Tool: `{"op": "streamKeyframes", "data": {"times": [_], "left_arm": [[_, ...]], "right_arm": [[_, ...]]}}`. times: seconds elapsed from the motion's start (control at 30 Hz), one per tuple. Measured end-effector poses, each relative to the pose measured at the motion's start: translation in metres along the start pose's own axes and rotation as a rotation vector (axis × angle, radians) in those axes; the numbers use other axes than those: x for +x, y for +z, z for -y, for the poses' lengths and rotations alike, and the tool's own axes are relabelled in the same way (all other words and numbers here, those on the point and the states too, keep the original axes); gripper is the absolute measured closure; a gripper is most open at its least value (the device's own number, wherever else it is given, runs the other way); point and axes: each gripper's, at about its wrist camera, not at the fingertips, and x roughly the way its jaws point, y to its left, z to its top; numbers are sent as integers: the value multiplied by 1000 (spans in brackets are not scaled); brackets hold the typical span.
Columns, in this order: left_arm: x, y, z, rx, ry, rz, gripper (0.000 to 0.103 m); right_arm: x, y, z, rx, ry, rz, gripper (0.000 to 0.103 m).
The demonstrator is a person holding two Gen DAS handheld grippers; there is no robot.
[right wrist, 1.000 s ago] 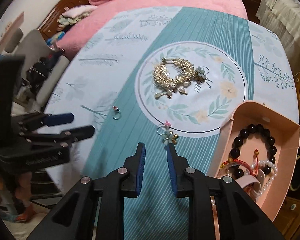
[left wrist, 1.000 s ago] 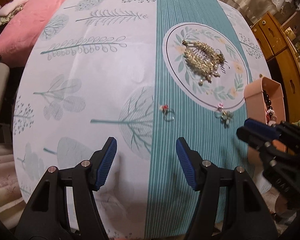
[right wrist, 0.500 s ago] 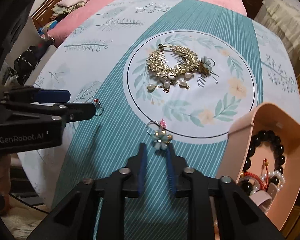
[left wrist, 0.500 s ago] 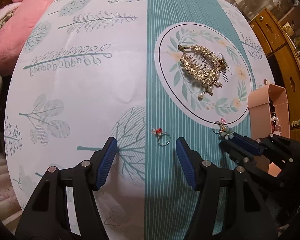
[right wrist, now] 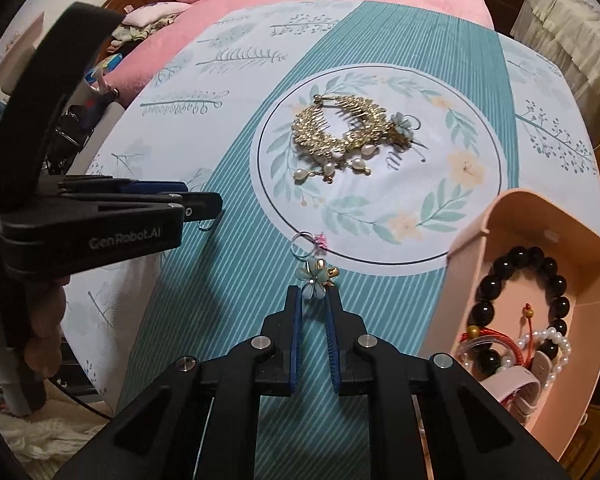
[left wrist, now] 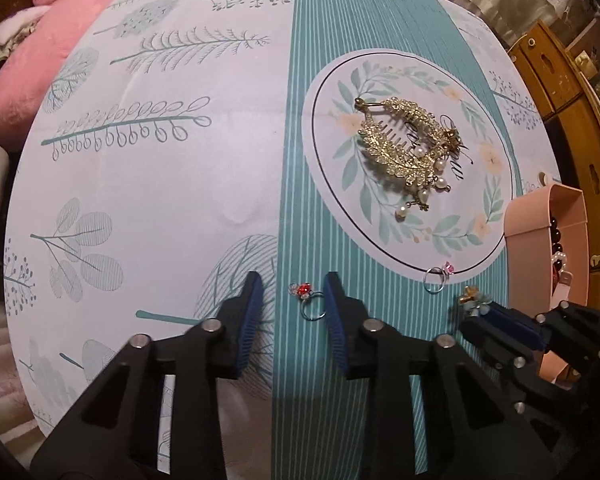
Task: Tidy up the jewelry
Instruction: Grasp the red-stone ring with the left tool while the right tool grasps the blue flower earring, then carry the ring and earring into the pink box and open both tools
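My left gripper (left wrist: pixel 294 300) has dropped closer to the cloth (left wrist: pixel 160 200) and its jaws are closing, the red ring (left wrist: pixel 306 300) lying between them, not yet pinched. My right gripper (right wrist: pixel 315 304) has narrowed onto the flower piece (right wrist: pixel 314 276), apparently gripping its lower edge. Both pieces look nearly ready to lift toward the pink box (right wrist: pixel 540 240) at right.
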Motion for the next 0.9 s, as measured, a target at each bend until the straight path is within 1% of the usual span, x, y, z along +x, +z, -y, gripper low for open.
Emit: {"op": "streamKeyframes", "data": {"times": [0.07, 0.13, 0.3, 0.47, 0.57, 0.7, 0.83, 0.9], "left_arm": [[1, 0, 2, -4, 0, 2, 91], [2, -1, 3, -13, -7, 2, 97], [-1, -5, 0, -21, -34, -3, 97], [-22, -9, 7, 21, -38, 6, 97], [-43, -8, 22, 80, -51, 33, 97], [-68, -5, 51, 171, -92, 76, 97], [-90, -1, 91, 272, -157, 107, 97], [-99, -3, 112, 328, -178, 118, 97]], "right_arm": [[-3, -2, 3, 3, 7, 6, 92], [-6, -4, 5, 6, 15, 11, 92], [-19, -8, 13, 22, 25, 48, 92], [-48, -11, 27, 59, 41, 104, 92], [-71, -15, 36, 94, 51, 147, 92], [-103, -26, 52, 145, 35, 199, 92], [-128, -48, 73, 216, 8, 225, 92], [-138, -64, 84, 257, -15, 233, 92]]}}
